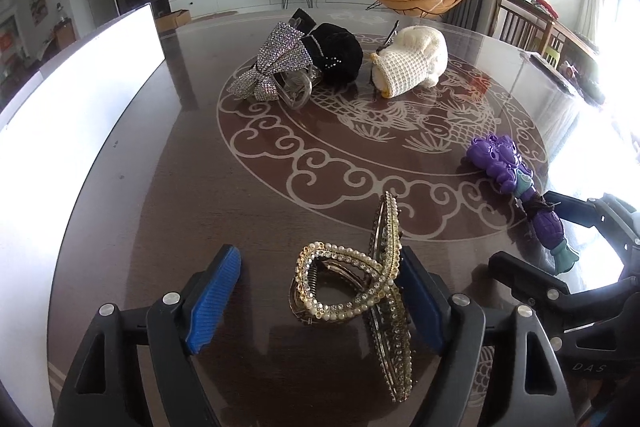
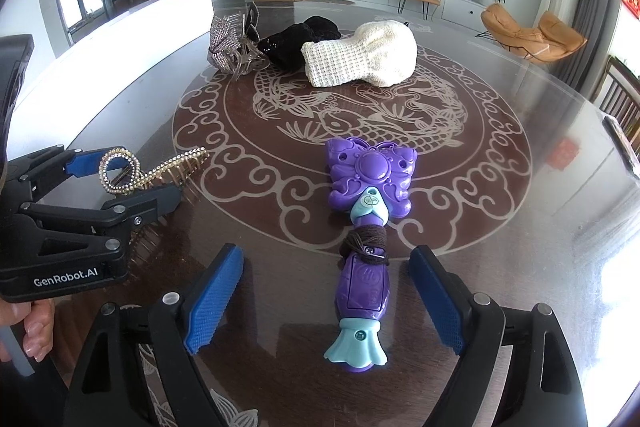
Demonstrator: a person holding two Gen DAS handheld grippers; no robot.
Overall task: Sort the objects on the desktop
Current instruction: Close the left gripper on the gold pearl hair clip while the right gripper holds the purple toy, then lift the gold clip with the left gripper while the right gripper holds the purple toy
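A gold pearl hair claw (image 1: 352,287) lies on the dark round table (image 1: 200,187) between the open jaws of my left gripper (image 1: 320,291); its right pad touches the claw. The claw (image 2: 148,171) and left gripper (image 2: 124,183) also show in the right wrist view. A purple toy comb with a teal handle end (image 2: 366,227) lies between the open fingers of my right gripper (image 2: 328,299), not gripped. It also shows in the left wrist view (image 1: 516,187), with the right gripper (image 1: 532,235) around its handle.
At the table's far side lie a rhinestone bow clip (image 1: 276,67), a black fabric piece (image 1: 338,53) and a cream knitted piece (image 1: 412,61). A white board (image 1: 72,99) stands along the left edge. Chairs (image 2: 618,99) stand at the right.
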